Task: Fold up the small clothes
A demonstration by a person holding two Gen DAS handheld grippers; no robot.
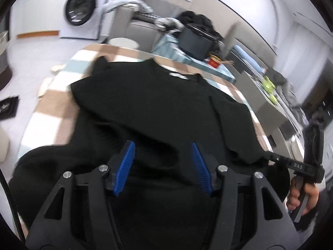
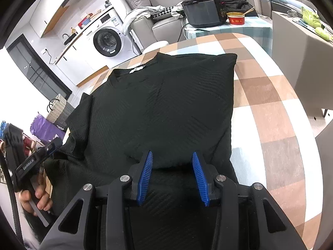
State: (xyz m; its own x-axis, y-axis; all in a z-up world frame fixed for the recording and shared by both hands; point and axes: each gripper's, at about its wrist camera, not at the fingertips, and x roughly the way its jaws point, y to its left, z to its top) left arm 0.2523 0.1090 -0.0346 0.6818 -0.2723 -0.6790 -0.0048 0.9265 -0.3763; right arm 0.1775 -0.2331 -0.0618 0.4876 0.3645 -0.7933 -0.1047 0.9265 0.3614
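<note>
A black ribbed shirt (image 2: 166,104) lies on the checked tablecloth (image 2: 270,108), collar and white neck label (image 2: 136,69) at the far end. Its right side is folded in to a straight edge. My right gripper (image 2: 172,153) hovers over the near hem, blue pads apart, with cloth lying under the gap and nothing pressed. In the left wrist view the shirt (image 1: 156,104) fills the middle. My left gripper (image 1: 162,143) stands open above its rumpled near part. The right gripper (image 1: 272,157), held by a hand, reaches the shirt's right edge. The left gripper (image 2: 52,145) shows beside the left sleeve.
Beyond the table, a teal-covered side table holds a black cooker (image 2: 206,12) and a red bowl (image 2: 236,18). A washing machine (image 2: 107,41) and a grey sofa with piled clothes stand behind. A grey cabinet (image 2: 295,62) stands to the right, and baskets (image 2: 58,110) sit on the floor to the left.
</note>
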